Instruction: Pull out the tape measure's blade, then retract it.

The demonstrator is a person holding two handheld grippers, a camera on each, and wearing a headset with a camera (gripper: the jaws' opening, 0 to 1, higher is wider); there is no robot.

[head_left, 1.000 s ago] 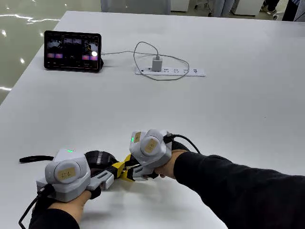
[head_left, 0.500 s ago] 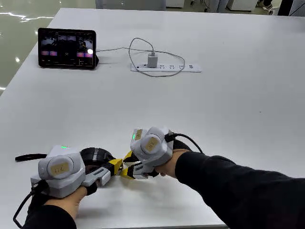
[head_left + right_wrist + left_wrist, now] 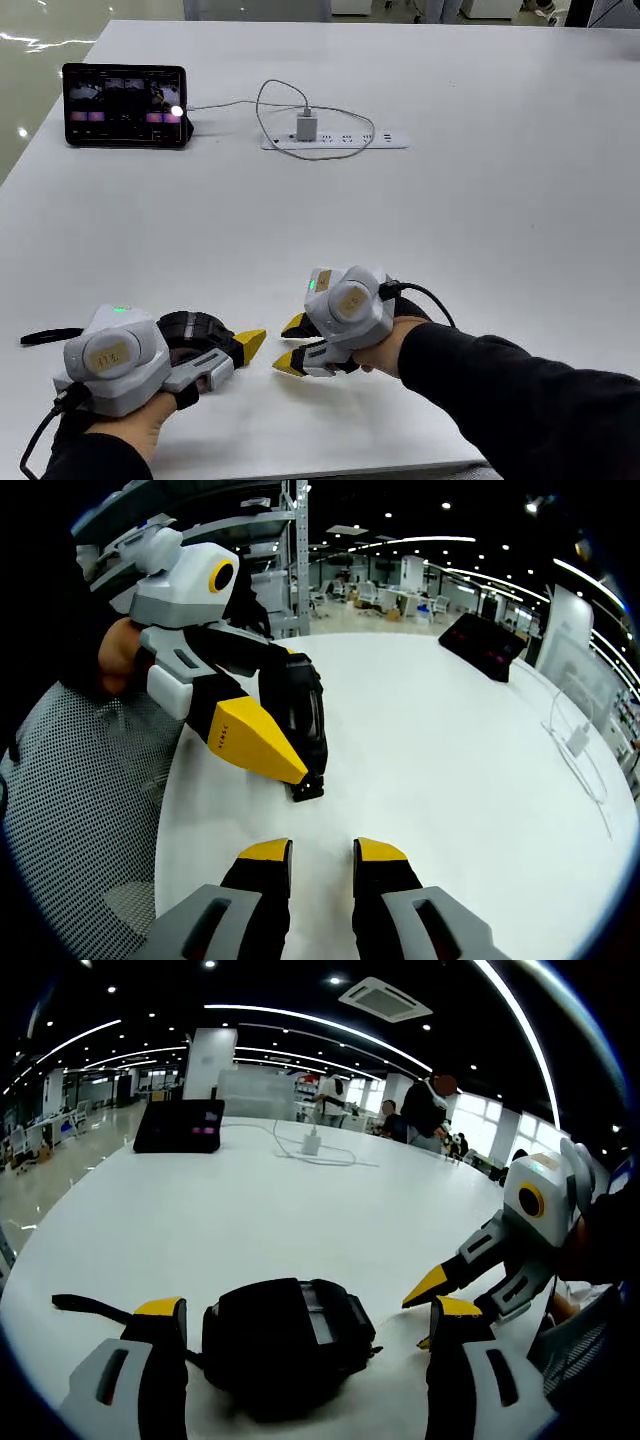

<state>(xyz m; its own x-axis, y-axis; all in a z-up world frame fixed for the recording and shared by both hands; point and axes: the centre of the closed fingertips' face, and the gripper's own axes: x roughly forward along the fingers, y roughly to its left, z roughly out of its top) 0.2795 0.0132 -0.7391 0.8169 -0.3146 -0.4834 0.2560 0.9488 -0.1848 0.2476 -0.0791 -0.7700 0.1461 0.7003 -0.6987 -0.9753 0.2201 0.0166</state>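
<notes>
Tape measure (image 3: 285, 1345) sits on the table (image 3: 450, 200) between the spread jaws of your left claw (image 3: 309, 1310), clear of one jaw. Your right claw (image 3: 322, 850) is narrowed but empty, facing the end hook (image 3: 305, 788). It likely handles rigid and hefty, its blade thin and springy: brace it, pinch the hook.

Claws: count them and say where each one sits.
2. The left claw straddles the black tape measure near the bench's front-left edge; the right claw is just right of it, apart and empty.
</notes>
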